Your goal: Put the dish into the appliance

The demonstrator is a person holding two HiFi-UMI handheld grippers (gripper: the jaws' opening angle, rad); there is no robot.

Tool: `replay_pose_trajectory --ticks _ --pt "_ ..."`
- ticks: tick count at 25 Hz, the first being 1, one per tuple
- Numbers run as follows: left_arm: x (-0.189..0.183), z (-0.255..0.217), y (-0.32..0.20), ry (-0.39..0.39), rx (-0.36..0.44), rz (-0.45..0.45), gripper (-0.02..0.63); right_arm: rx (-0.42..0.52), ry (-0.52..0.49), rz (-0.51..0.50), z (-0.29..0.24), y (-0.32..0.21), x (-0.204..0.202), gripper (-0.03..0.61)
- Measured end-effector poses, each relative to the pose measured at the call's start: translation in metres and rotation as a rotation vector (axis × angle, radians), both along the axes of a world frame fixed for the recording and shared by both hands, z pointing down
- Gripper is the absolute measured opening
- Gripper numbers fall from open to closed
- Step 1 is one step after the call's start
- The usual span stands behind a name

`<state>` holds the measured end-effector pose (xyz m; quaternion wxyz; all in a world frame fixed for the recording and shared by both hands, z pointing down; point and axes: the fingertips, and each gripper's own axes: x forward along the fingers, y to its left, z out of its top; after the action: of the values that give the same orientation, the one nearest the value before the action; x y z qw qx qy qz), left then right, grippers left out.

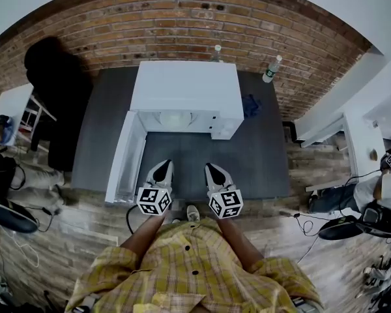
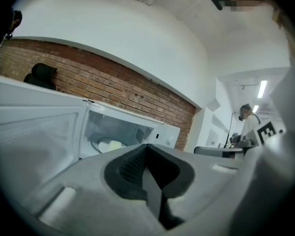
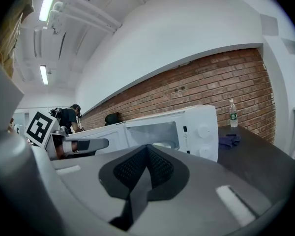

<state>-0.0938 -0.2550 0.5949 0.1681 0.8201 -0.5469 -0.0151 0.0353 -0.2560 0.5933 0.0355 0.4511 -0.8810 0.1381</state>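
Observation:
A white microwave stands on the dark grey table with its door swung open to the left. A pale dish lies inside the lit cavity, and the same dish shows in the right gripper view. My left gripper and right gripper hover side by side over the table's front part, apart from the microwave and pointing at it. Both are shut, with nothing between the pads or the right pads.
A blue cloth lies right of the microwave. Two bottles stand by the brick wall. A black shape sits left of the table. White desks and a seated person are at the right.

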Motion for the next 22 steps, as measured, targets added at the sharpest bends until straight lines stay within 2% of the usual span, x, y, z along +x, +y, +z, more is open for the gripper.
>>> replay_pose_trajectory --ticks 3,22 --pt "0.002 -0.004 0.008 -0.07 0.037 0.007 -0.003 0.019 0.014 -0.006 -0.002 0.004 -0.003 -0.006" --pt "-0.011 -0.014 0.022 -0.091 0.084 -0.011 -0.003 0.033 0.017 -0.002 -0.005 0.011 -0.015 -0.006"
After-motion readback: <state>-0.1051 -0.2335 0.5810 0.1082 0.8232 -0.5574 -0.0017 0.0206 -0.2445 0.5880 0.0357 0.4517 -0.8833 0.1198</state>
